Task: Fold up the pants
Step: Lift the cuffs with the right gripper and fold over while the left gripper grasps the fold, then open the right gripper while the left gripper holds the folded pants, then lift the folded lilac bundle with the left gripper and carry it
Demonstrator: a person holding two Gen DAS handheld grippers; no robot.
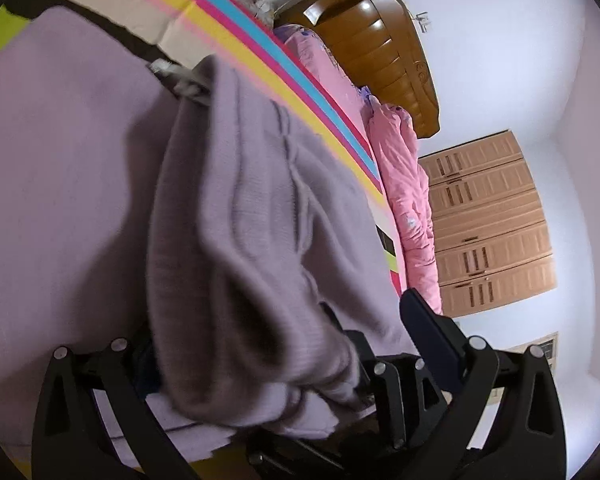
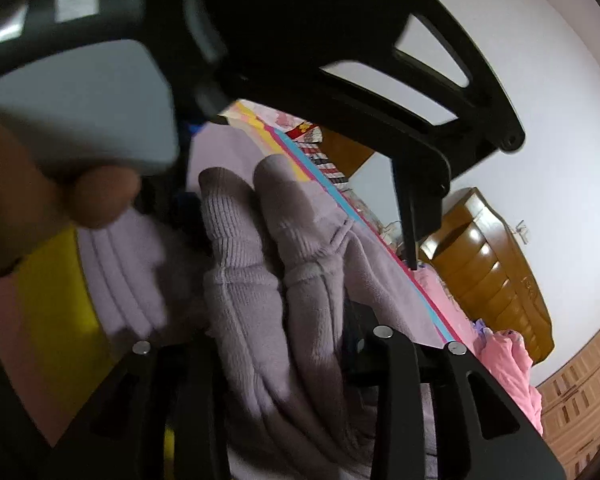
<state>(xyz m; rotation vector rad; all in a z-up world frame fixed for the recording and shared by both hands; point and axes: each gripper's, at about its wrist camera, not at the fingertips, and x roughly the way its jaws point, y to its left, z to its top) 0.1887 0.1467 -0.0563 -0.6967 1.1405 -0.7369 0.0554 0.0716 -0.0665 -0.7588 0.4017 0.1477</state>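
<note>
The lilac pants [image 1: 236, 208] are lying partly doubled over on the striped bed [image 1: 220, 20], a thick fold bunching between both grippers. The left gripper [image 1: 324, 344] seems to be pinching it, though cloth is hiding one finger; the right gripper [image 2: 276, 340] is clamping the cuffs. Flattening is remaining. No containers are showing.
</note>
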